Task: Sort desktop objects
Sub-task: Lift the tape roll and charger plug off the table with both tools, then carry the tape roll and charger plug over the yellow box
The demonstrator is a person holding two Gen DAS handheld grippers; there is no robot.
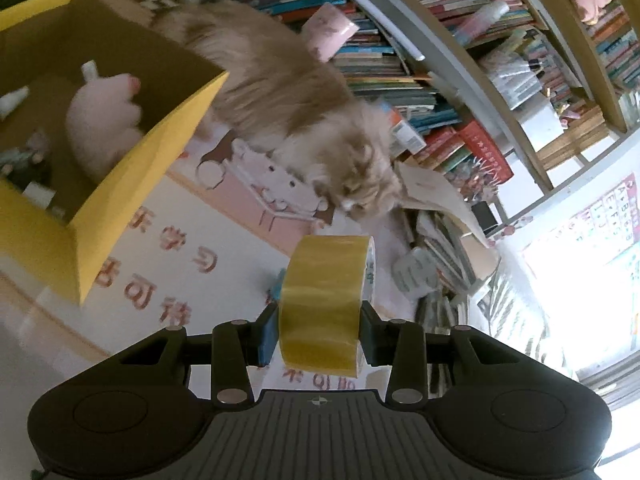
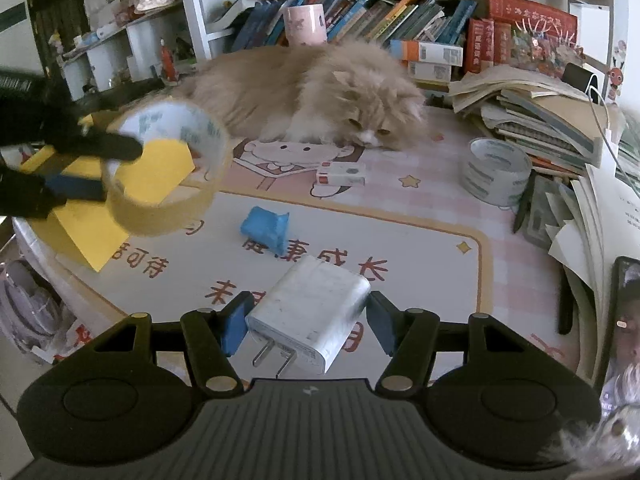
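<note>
Both my cams sit behind their jaws, pitched down at the bench (image 2: 420, 216). Left view is rolled, close over the yellow box (image 1: 132, 184). Right view is level and wider. Shared: cat (image 1: 304, 120) (image 2: 320, 92), bookshelf (image 1: 400, 60) (image 2: 360, 12), tape roll (image 1: 324, 304) (image 2: 168, 168).

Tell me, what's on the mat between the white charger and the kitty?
A crumpled blue thing lies between the charger and the cat, with a small white box nearer the cat. The right wrist view shows it.

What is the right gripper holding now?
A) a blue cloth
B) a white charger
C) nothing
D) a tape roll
B: the right gripper has its blue pads pressed on both sides of the white charger, prongs toward the camera; the tape roll sits in the left gripper.
</note>
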